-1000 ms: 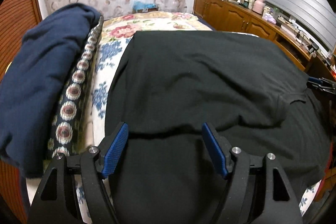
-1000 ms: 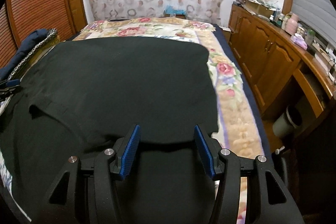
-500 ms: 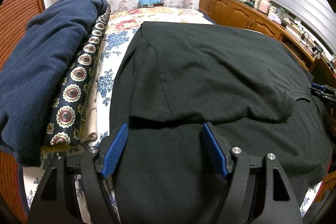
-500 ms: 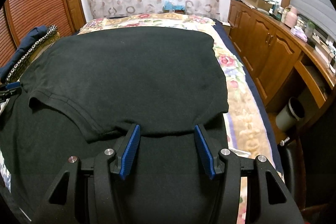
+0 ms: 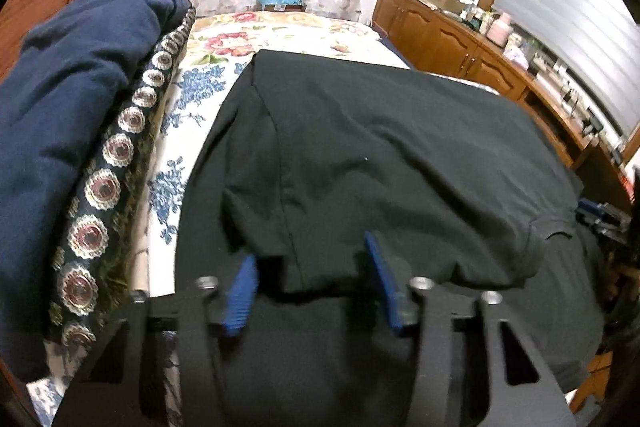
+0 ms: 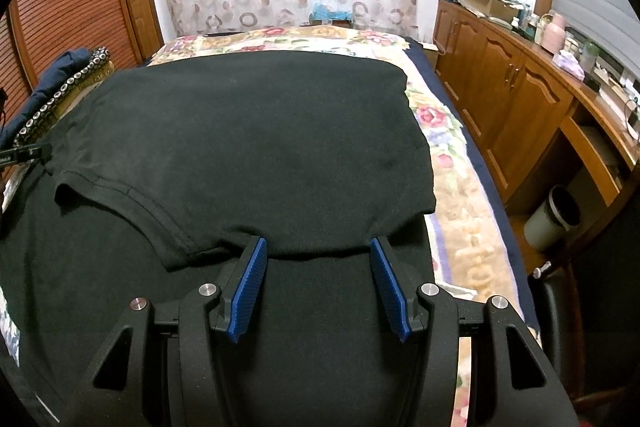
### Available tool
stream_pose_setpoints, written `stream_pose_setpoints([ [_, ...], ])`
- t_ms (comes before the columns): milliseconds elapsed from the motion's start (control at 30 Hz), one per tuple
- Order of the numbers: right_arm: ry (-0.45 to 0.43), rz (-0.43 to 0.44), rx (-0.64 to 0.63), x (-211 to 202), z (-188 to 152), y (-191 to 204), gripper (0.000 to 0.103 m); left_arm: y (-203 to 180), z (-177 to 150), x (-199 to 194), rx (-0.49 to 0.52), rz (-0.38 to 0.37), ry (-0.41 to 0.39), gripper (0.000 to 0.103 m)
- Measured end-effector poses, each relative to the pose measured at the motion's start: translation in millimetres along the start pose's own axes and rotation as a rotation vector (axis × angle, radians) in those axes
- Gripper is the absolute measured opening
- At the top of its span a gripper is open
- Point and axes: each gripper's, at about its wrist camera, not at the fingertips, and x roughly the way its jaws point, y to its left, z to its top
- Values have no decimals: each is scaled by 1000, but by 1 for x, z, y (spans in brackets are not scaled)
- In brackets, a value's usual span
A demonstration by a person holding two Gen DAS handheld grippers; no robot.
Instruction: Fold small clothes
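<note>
Left wrist view shows my left gripper [image 5: 310, 281] with its blue ribbed pads [image 5: 240, 297] set apart. Its jaws have just been closing, and the folded edge of the black cotton T-shirt [image 5: 380, 155] lies between them; I cannot tell if the pads press it. My right gripper [image 6: 318, 285] is spread, its pads beside the same folded edge, not squeezing it. The shirt lies on the floral bedspread [image 6: 452, 163], doubled over itself, one hemmed sleeve [image 6: 132, 205] flat on top. A navy blue folded garment [image 5: 68, 115] is piled at the left.
</note>
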Motion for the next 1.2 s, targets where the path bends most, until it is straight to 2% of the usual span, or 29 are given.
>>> stream_pose_setpoints([
  [33,-2,-10,3,-1,0,0,56,-1,1,0,11,19,-2,34],
  [200,-6,4,36,-5,3,-9,56,2,2,-2,23,45,-13,20],
  [500,24,46,69,9,10,-8,56,-2,5,-6,50,55,-27,20],
  [600,28,11,52,13,14,-5,56,-7,5,-4,69,72,-26,18],
  [633,31,-13,32,15,15,-3,53,-8,5,-5,76,76,-28,12],
  [700,32,-8,14,16,16,-2,44,-11,4,-8,89,78,-41,6],
  [833,26,-4,-9,14,17,2,9,-11,5,-24,88,44,-112,4],
  [967,-27,-35,-53,2,16,6,3,-7,8,-52,85,26,-184,3],
  [1200,-156,-29,-79,-52,12,9,2,-8,10,-89,88,5,-260,3],
])
